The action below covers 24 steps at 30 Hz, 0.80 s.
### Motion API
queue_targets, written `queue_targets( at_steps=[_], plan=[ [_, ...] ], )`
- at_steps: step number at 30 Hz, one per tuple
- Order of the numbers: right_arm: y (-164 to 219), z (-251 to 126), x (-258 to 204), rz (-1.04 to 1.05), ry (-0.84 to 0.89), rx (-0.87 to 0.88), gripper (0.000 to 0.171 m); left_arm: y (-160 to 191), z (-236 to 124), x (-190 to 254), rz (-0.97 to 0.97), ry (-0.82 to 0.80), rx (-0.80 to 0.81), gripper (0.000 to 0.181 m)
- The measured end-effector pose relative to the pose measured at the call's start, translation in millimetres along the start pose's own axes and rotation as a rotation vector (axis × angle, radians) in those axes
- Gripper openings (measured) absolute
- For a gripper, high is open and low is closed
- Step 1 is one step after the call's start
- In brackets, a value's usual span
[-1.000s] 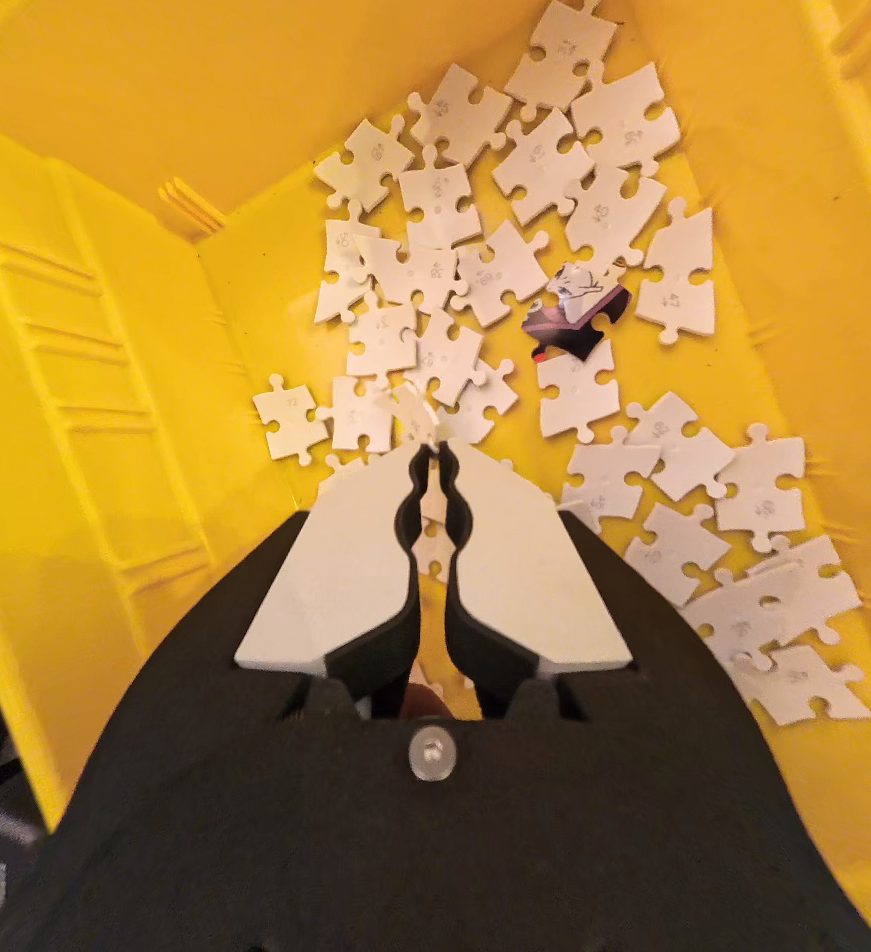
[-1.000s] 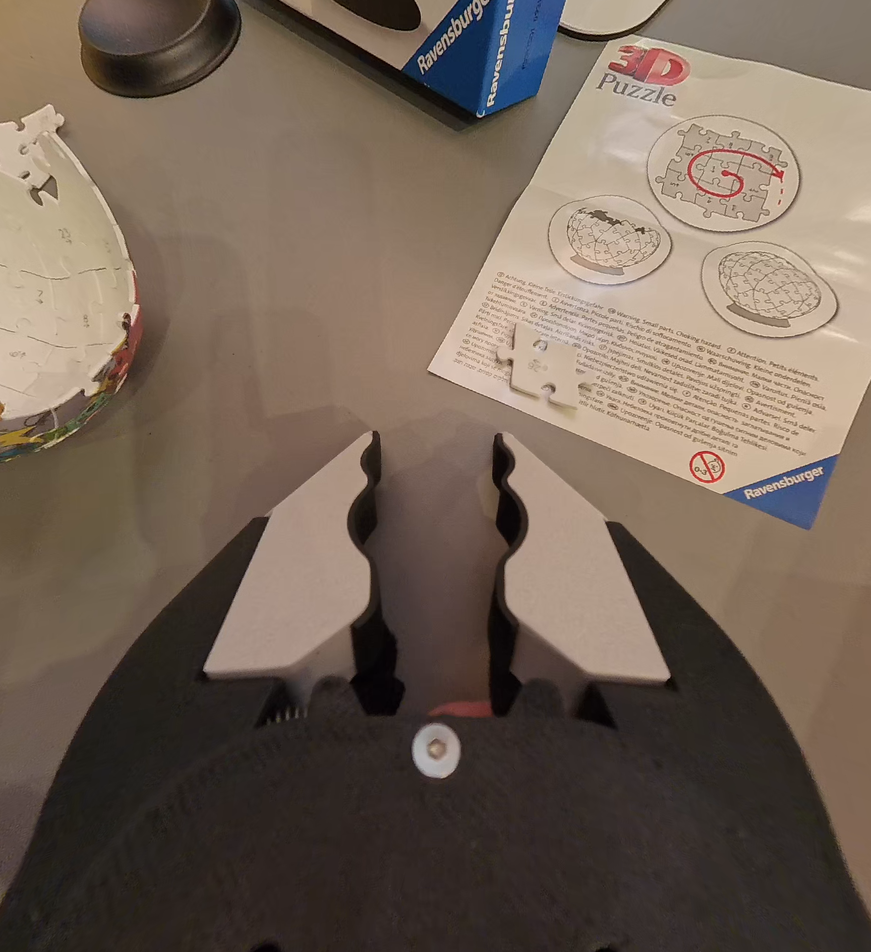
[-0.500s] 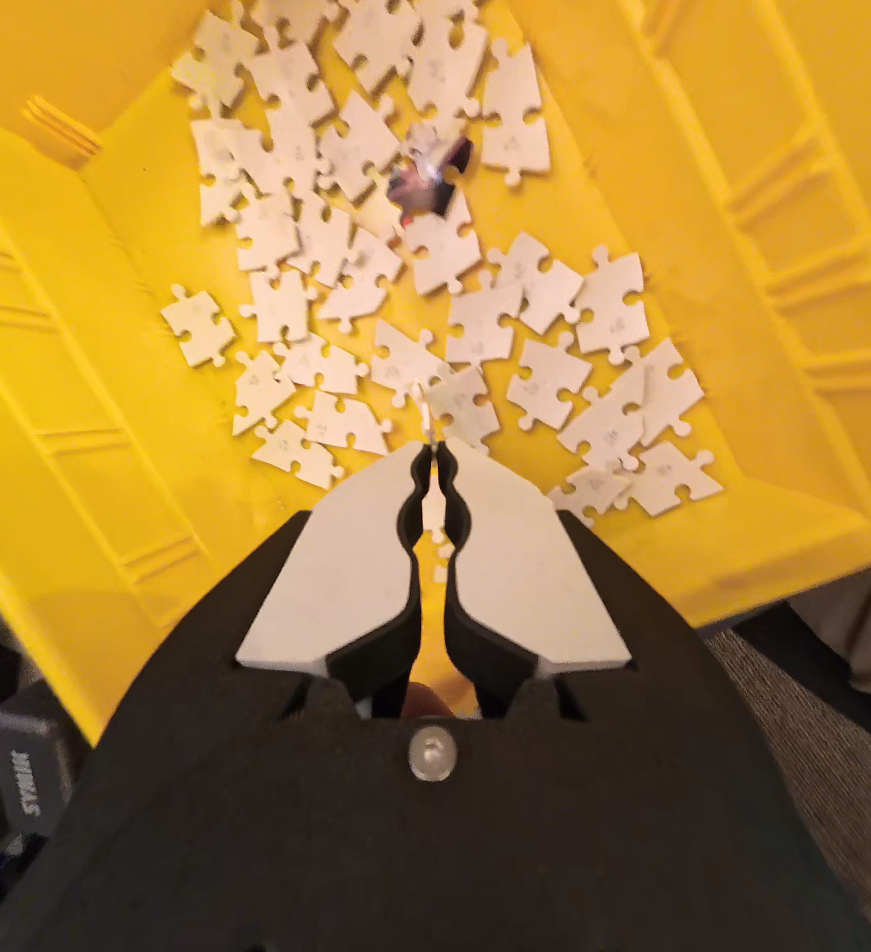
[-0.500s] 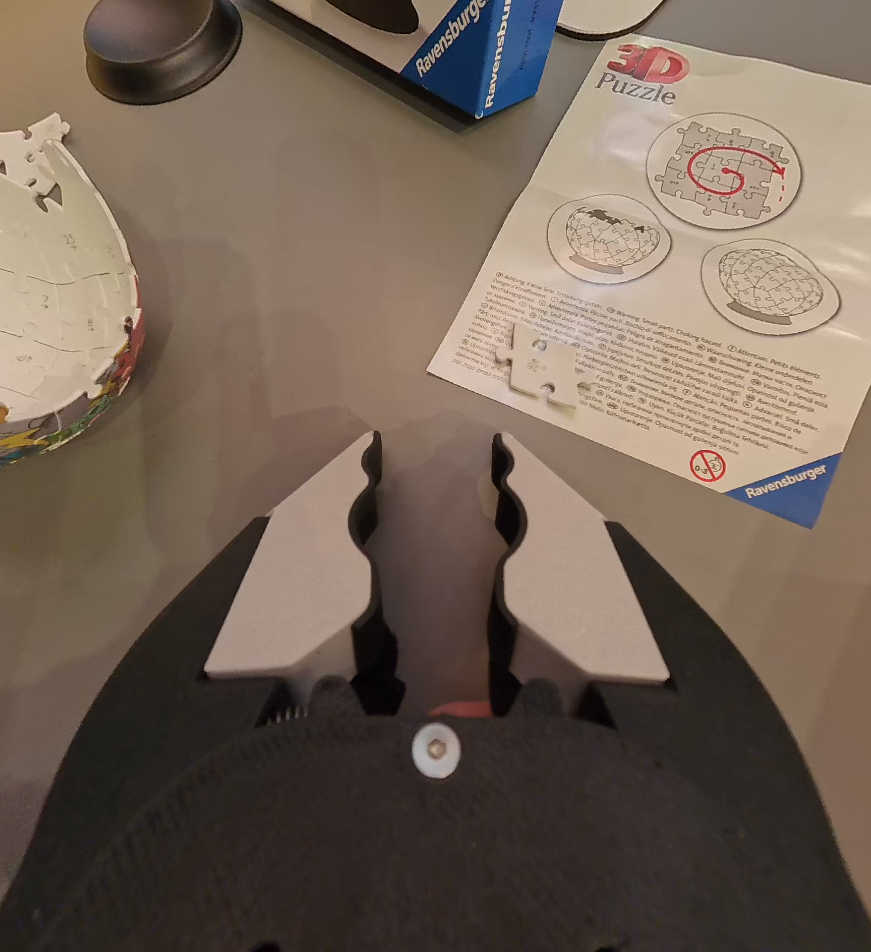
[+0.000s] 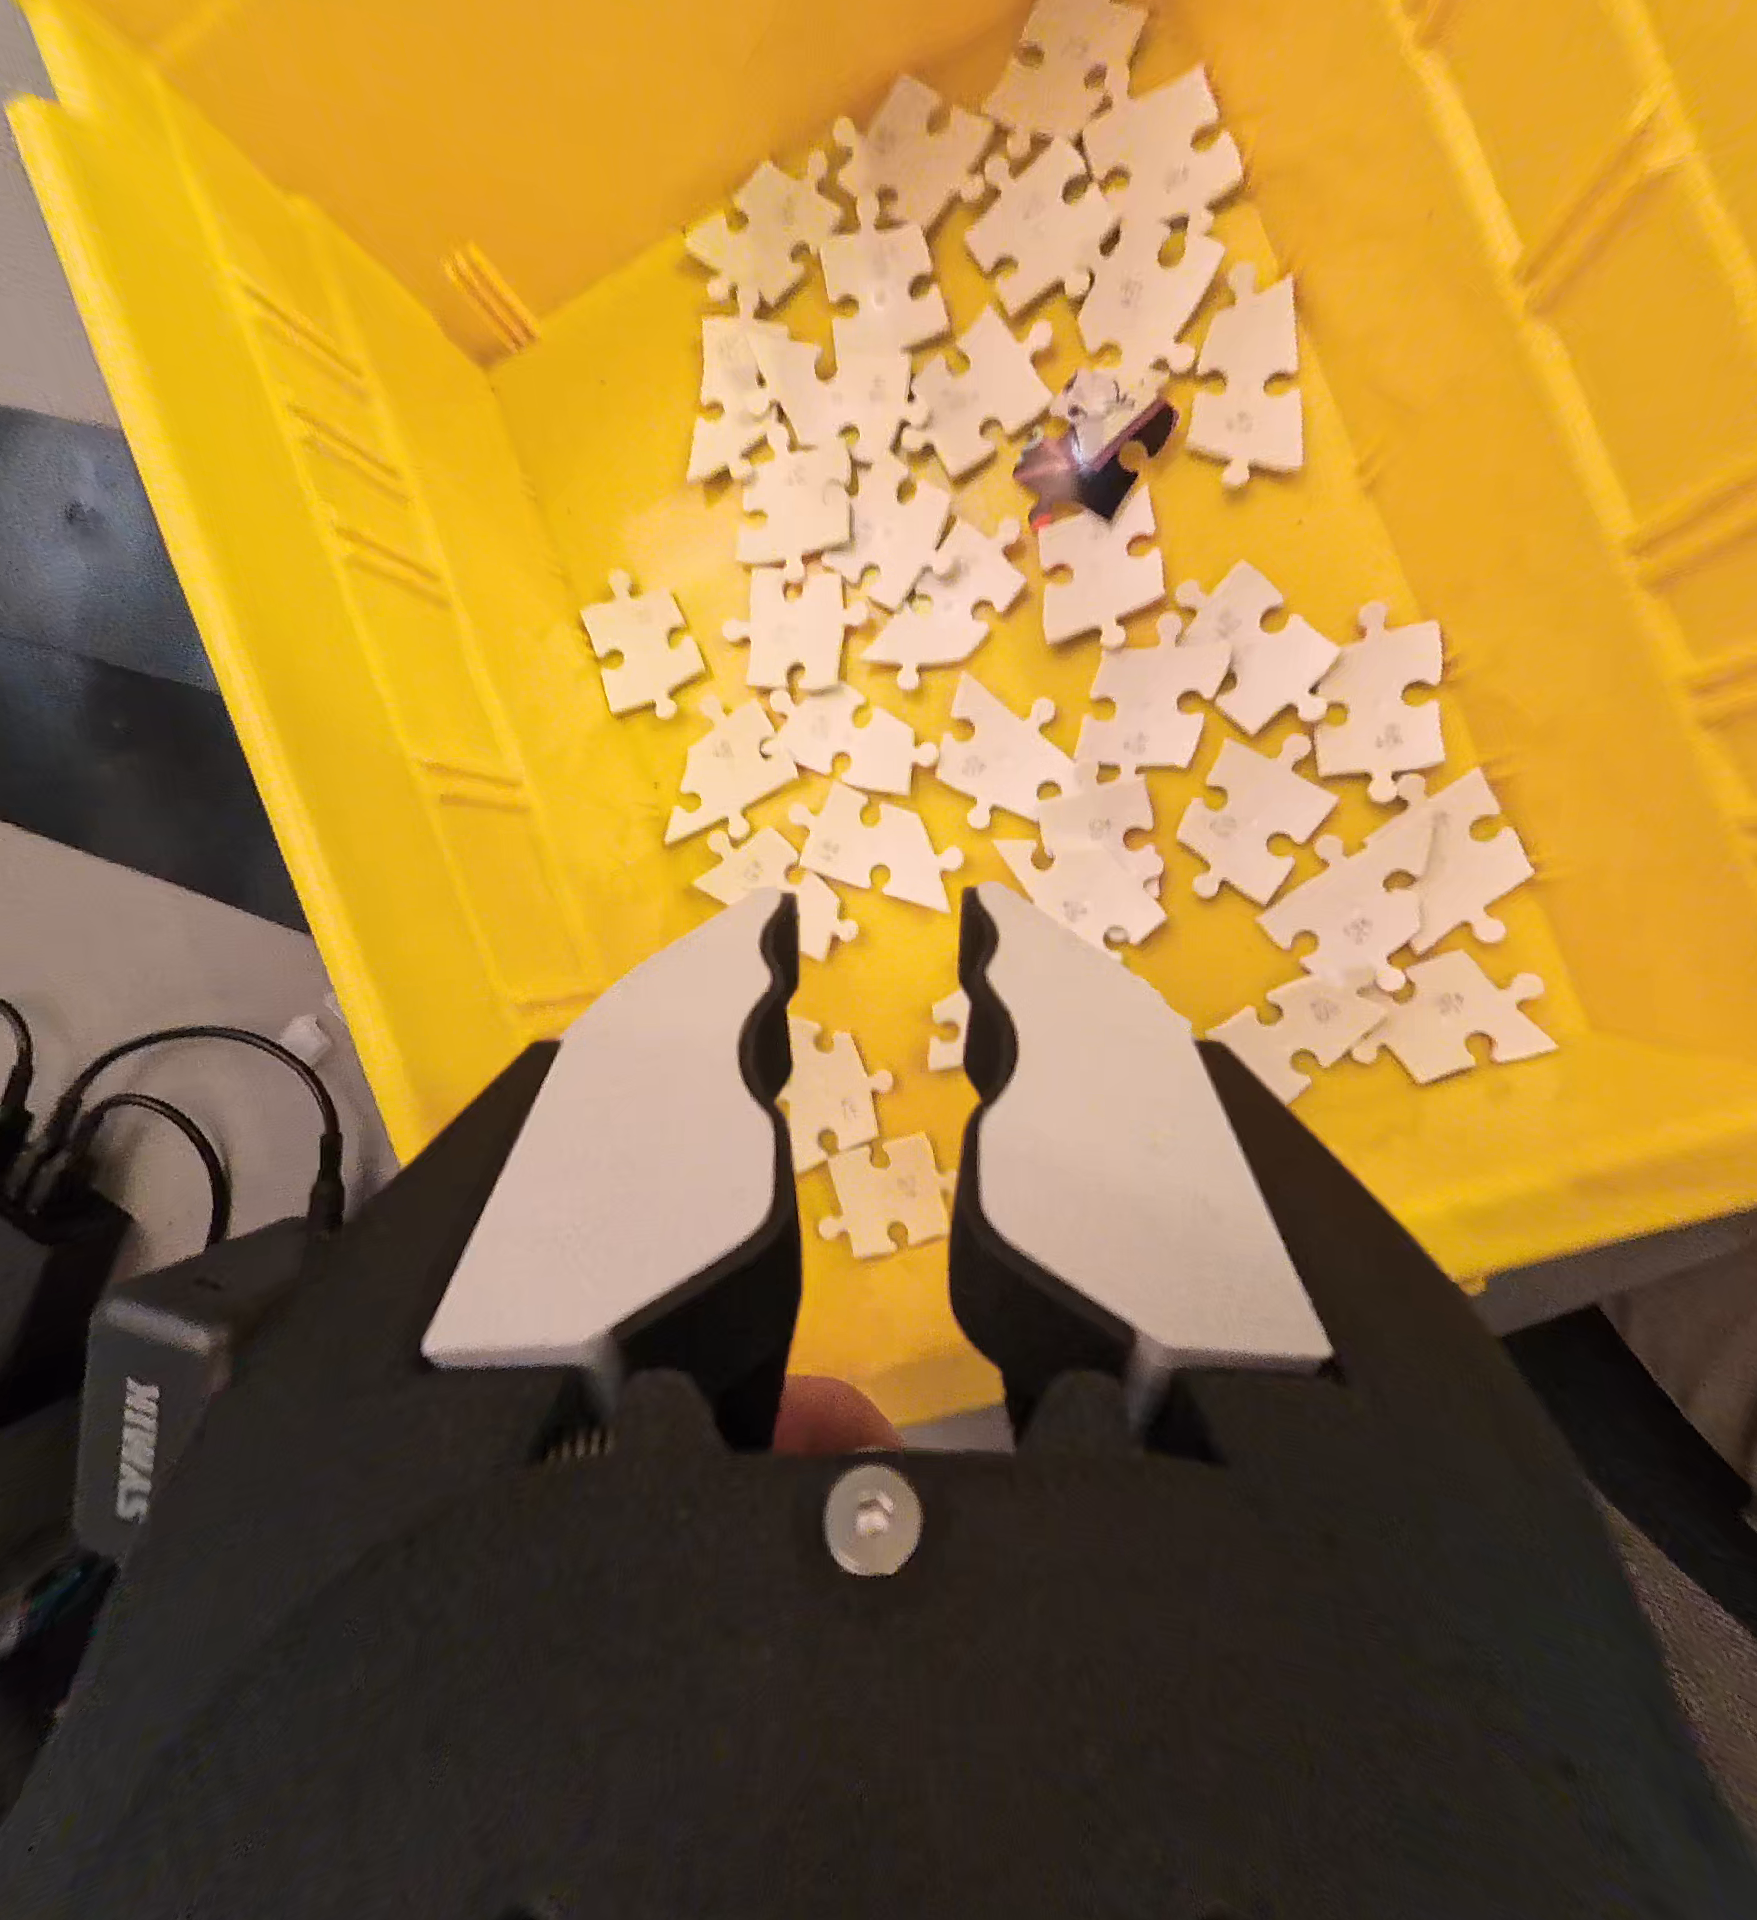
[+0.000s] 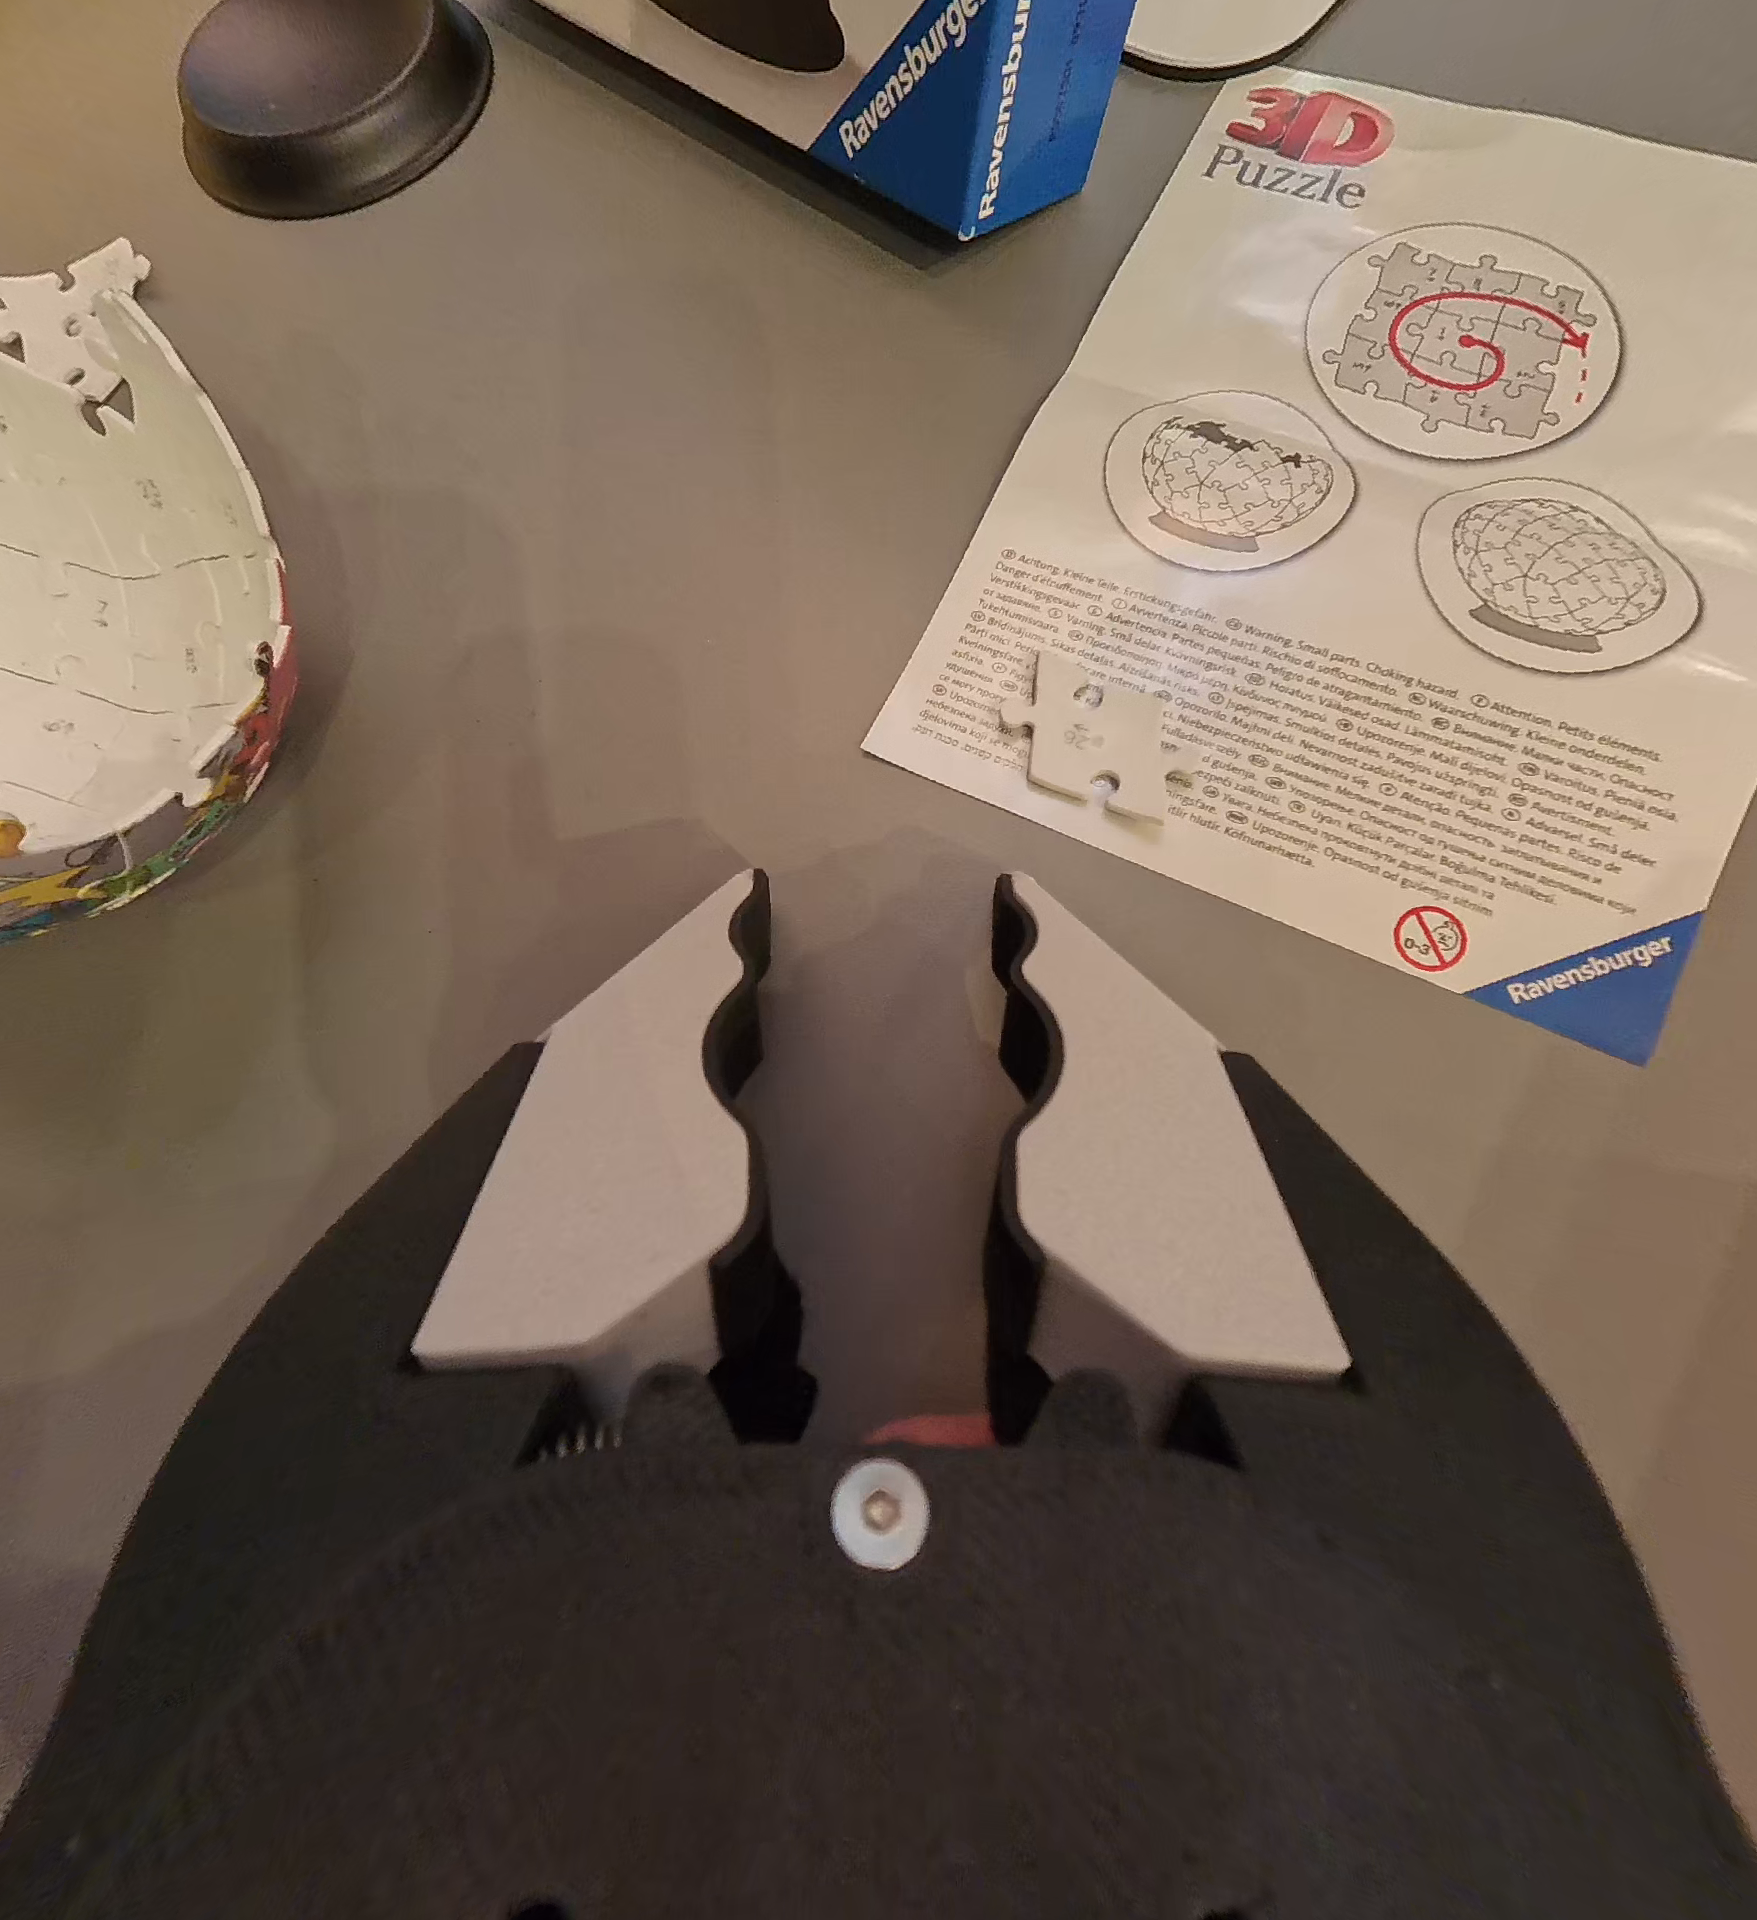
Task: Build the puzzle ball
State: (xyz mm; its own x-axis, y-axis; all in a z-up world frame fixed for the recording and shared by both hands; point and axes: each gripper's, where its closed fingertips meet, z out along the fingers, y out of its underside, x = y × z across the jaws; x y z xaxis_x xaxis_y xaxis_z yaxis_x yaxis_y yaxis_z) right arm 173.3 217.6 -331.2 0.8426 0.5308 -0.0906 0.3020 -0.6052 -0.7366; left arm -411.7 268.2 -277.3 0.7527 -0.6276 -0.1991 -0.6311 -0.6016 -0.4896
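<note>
Your left tool (image 5: 879,909) gapes empty above loose pieces (image 5: 1258,821) in the yellow bin (image 5: 354,582). Right tool (image 6: 879,894) parted, empty; single piece (image 6: 1092,743) just ahead-right on the leaflet (image 6: 1373,582).

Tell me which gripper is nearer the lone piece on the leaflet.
Right. The right gripper hovers open just short of the piece on the leaflet. The left gripper is over the yellow bin, with that piece out of its view.

Left gripper (image 5: 879,909): jaws parted, nothing between the grey fingers (image 5: 645,1122); a fingertip of the holding hand (image 5: 832,1413) shows behind them. Right gripper (image 6: 879,888): jaws apart and empty, pointing forward and down, fingers (image 6: 625,1143) level with each other.
</note>
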Motion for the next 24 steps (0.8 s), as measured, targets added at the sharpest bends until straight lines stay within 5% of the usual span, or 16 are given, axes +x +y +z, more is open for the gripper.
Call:
queue_targets(
  at_steps=[5,15,24],
  plan=[
    [0.0,-0.1,0.3,0.003,-0.001,0.001,0.041,-24.4,17.0,11.9,0.127,0.023,0.055,0.044],
    [-0.1,-0.2,0.5,0.007,-0.002,0.002,0.041,-51.9,72.4,28.7,0.235,0.08,0.076,0.039],
    [-0.3,-0.3,1.2,0.014,-0.002,0.003,0.039,-64.1,87.8,41.6,0.268,0.142,0.121,0.031]
  ],
)
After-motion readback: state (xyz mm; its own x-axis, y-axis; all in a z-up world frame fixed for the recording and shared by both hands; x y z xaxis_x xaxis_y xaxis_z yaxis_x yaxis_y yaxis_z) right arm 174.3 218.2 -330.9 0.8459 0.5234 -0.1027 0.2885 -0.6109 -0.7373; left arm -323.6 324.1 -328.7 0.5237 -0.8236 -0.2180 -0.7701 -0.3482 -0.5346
